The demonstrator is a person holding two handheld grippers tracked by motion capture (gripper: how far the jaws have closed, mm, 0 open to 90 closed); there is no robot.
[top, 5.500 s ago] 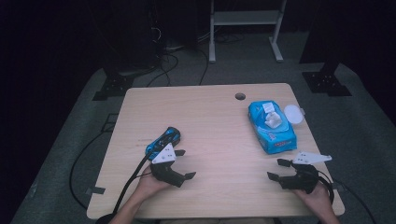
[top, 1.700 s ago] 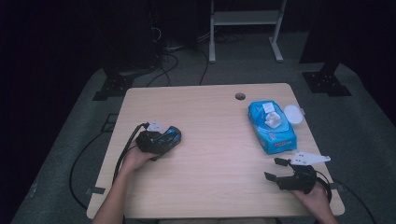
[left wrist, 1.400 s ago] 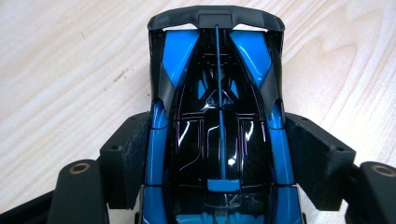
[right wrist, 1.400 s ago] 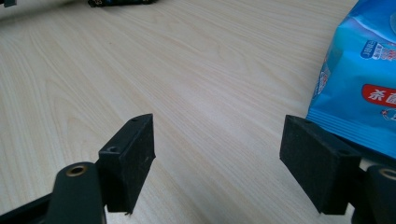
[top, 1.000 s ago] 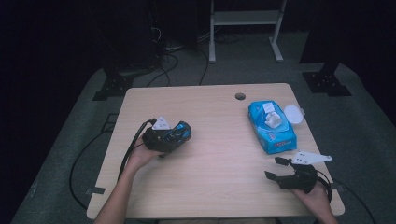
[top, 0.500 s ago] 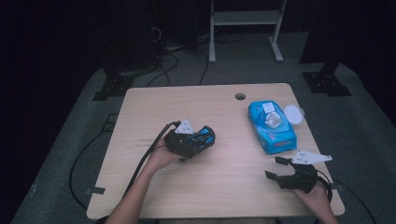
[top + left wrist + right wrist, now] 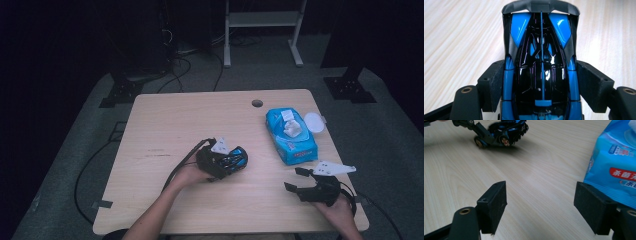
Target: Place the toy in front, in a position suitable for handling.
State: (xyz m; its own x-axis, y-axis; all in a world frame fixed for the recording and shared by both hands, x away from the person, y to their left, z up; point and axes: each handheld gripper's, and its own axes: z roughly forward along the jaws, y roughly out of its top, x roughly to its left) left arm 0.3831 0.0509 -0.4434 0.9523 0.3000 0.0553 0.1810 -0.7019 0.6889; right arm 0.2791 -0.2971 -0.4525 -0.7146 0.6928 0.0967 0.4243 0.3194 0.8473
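Observation:
A blue and black toy car (image 7: 239,158) sits low over the middle of the wooden table (image 7: 175,120), and my left gripper (image 7: 231,160) is shut on it. In the left gripper view the black pads (image 7: 491,85) press on both flanks of the car (image 7: 541,72), whose tail wing points away from me. My right gripper (image 7: 295,179) rests near the front right corner, open, with only bare tabletop between its pads (image 7: 494,205). The right gripper view shows the car (image 7: 507,131) far off at the upper left.
A blue pack of wet wipes (image 7: 291,136) lies at the right, its white lid (image 7: 314,122) flipped open and a wipe poking out; it is close to my right gripper's right jaw (image 7: 614,162). A cable hole (image 7: 257,103) marks the far edge. Cables trail off the table's left.
My left hand has carried the toy car to the right, from the left part of the table toward the middle. The right gripper has stayed where it was.

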